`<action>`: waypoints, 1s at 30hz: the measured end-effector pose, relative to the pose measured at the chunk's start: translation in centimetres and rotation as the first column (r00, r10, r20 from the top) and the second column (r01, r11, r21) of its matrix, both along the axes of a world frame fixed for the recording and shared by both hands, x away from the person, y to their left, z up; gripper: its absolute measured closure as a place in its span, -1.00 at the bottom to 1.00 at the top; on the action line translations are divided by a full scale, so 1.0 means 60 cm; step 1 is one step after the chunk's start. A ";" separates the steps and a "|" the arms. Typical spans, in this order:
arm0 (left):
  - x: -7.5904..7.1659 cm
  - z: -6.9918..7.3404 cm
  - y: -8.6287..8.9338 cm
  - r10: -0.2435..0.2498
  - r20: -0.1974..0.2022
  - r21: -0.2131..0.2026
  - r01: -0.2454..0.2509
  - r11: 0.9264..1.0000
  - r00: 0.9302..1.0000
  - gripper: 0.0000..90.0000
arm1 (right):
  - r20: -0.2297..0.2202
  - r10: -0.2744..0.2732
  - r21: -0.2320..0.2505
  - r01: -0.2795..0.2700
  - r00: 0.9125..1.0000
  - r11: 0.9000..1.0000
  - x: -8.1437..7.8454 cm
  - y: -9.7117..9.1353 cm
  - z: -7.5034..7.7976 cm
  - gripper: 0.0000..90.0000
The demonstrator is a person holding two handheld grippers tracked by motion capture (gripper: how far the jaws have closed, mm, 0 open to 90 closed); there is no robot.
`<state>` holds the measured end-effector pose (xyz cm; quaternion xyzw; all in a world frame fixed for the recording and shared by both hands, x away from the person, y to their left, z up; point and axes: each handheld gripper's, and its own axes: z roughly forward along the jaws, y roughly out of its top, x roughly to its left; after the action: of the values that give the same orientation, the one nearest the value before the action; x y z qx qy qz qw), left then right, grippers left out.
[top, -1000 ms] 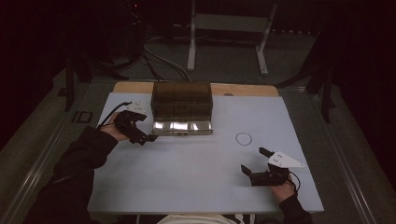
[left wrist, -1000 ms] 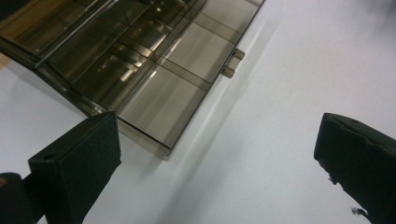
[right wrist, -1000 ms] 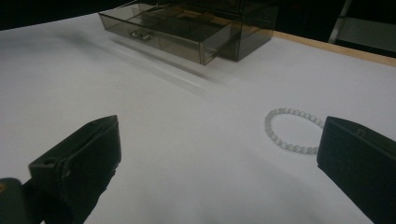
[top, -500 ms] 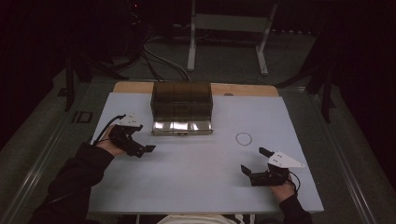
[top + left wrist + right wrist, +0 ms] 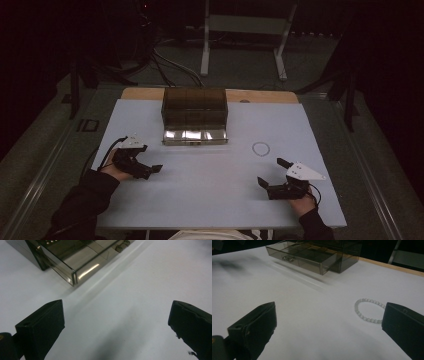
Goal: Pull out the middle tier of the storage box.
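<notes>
Smoked-plastic drawer box, drawer pulled out — just ahead of the left gripper, jaws wide, empty. Right gripper equally agape; its view resolves the bead bracelet ahead-right.

Both of the person's arms are in dark long sleeves — the left sleeve looks black and bulky, the right sleeve ends just behind the hand. The left gripper is black, with a pale grey three-cornered plate on top and a thin black cable looping off its back. The right gripper matches it — black body, a light grey triangular plate, a dark cable by the wrist. Up close, the jaws are blocky, matt black, with faintly textured faces and small round holes near their bases.
</notes>
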<state>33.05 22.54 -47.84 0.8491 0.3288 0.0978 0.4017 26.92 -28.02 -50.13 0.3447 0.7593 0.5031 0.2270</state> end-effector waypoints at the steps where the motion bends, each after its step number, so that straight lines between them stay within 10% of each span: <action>1: -0.003 -0.004 0.001 0.001 -0.001 0.002 -0.001 1.000 1.000 -0.95 | 0.000 0.002 -0.002 -0.002 1.000 1.000 0.000 0.000 0.000 -1.00; 30: -0.059 -0.055 0.017 0.020 0.035 -0.064 -0.018 0.998 0.999 -0.96 | -0.016 -0.004 0.006 0.004 1.000 1.000 0.000 -0.001 0.000 -1.00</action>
<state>29.52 23.57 -51.12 0.8308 0.3324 0.1063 0.4336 26.95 -28.10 -50.14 0.3508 0.7590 0.5020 0.2210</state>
